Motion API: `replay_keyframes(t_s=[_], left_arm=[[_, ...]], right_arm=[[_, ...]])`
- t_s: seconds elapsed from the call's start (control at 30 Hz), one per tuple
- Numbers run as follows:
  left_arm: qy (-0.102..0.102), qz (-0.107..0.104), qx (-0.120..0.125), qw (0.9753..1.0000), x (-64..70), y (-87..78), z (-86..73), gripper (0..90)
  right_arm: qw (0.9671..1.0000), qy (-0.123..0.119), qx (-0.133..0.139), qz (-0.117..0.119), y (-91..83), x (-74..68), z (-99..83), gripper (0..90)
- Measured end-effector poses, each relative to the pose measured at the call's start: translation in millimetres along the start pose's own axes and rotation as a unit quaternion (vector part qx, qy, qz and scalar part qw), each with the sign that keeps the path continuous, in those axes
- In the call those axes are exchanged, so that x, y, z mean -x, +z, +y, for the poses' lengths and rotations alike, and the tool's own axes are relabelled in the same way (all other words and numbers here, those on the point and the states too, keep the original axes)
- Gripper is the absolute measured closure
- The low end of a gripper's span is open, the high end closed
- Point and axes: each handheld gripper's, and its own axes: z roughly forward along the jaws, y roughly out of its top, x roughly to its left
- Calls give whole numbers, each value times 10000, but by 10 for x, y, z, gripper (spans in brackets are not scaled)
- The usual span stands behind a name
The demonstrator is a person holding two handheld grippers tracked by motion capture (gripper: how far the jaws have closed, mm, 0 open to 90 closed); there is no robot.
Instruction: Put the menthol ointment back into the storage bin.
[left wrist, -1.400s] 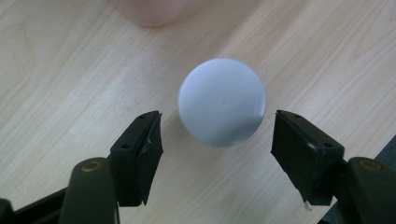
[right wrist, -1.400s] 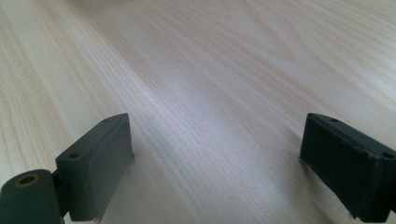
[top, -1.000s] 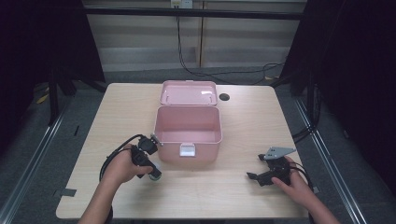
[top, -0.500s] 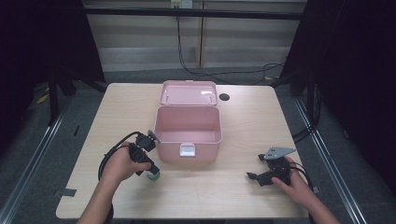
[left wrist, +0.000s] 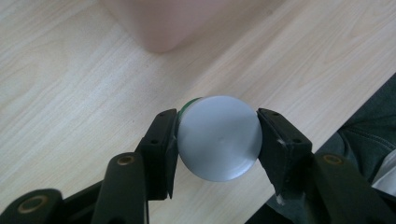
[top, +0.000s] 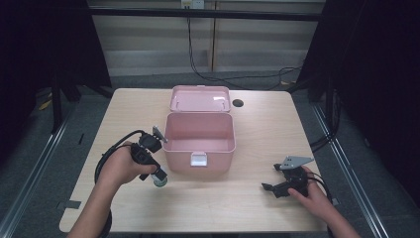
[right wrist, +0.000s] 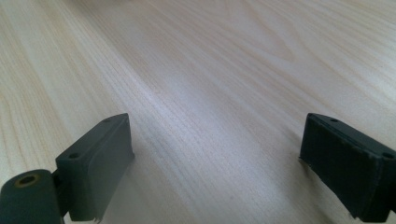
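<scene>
A small round can (left wrist: pixel 218 137) with a grey lid and a green side sits between the jaws of my left gripper (left wrist: pixel 217 140), which is shut on it. In the high view the can (top: pixel 160 181) is at the table surface, just off the front left corner of the open pink box (top: pixel 199 144), with my left gripper (top: pixel 159 176) pointing down onto it. I cannot tell whether the can rests on the table or hangs just above it. My right gripper (top: pixel 270 188) lies at the front right, and its jaws stand wide apart over bare wood (right wrist: pixel 217 158).
The box's lid (top: pixel 199 98) is folded back and its inside looks bare. A dark round hole (top: pixel 238 103) marks the table top behind the box. The table's front edge (top: pixel 198 229) runs close to both hands.
My left hand has swung a little to the left while its jaws stay by the box's front left corner. The right gripper has not moved.
</scene>
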Motion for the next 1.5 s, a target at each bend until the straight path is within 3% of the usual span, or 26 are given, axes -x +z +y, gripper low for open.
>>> replay_keyframes(t_s=[0.33,1.5], left_arm=[[-29,-55,-64,10000,43,-240,117,502],[-82,-40,-157,9998,83,-741,476,502]], right_arm=[[10000,0,15,-5,2,0,1,87],[10000,0,5,-1,0,1,2,87]])
